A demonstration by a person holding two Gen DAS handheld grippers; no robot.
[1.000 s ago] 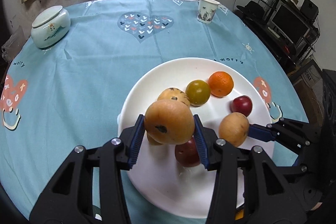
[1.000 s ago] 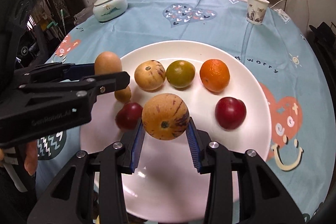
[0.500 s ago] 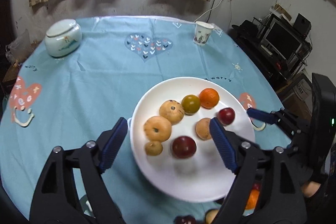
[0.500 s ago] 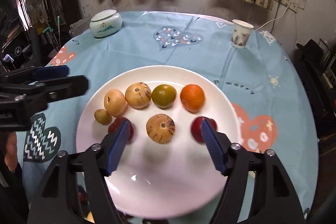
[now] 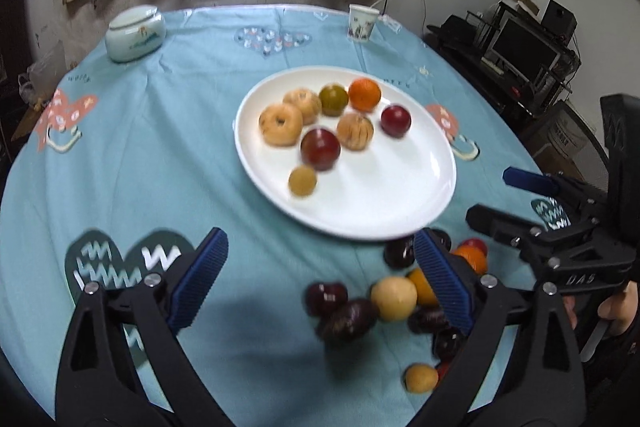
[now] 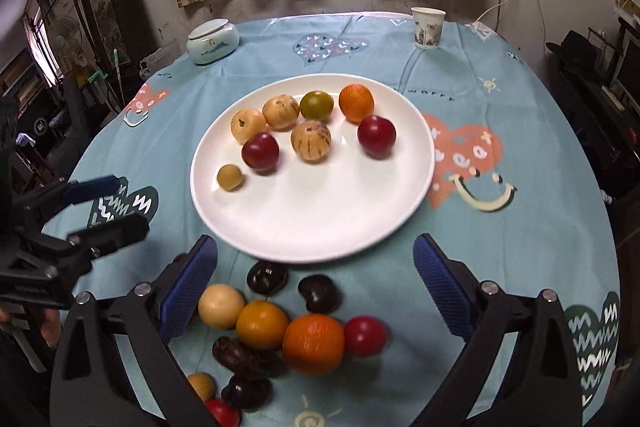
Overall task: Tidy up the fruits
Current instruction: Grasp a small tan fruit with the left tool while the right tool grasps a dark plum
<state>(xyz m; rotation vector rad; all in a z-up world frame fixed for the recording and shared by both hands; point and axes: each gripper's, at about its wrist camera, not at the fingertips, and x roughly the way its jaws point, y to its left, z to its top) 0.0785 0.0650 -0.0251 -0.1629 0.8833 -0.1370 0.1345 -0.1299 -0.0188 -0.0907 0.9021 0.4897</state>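
Observation:
A white plate (image 5: 400,223) (image 6: 320,223) on the blue tablecloth holds several fruits, among them a pale tan fruit (image 5: 281,125) (image 6: 248,125) and a striped tan fruit (image 5: 355,131) (image 6: 311,141). Both lie free on the plate. My left gripper (image 5: 316,247) (image 6: 116,207) hangs back from the plate's near rim, its jaws opening wide with nothing held. My right gripper (image 6: 316,247) (image 5: 500,201) is beside it, jaws also opening and empty. Under them a loose heap of fruit lies on the cloth, with an orange (image 6: 313,344) and a pale yellow fruit (image 5: 393,298).
A lidded ceramic jar (image 5: 135,34) (image 6: 213,41) stands at the far left of the round table, a paper cup (image 5: 362,24) (image 6: 428,27) at the far right. Shelves with a monitor (image 5: 524,47) stand right of the table. A hand (image 5: 620,307) holds the right gripper.
Both grippers let go of their tan fruits onto the plate, opened wide and drew back toward the near edge. The loose fruit heap has come into view.

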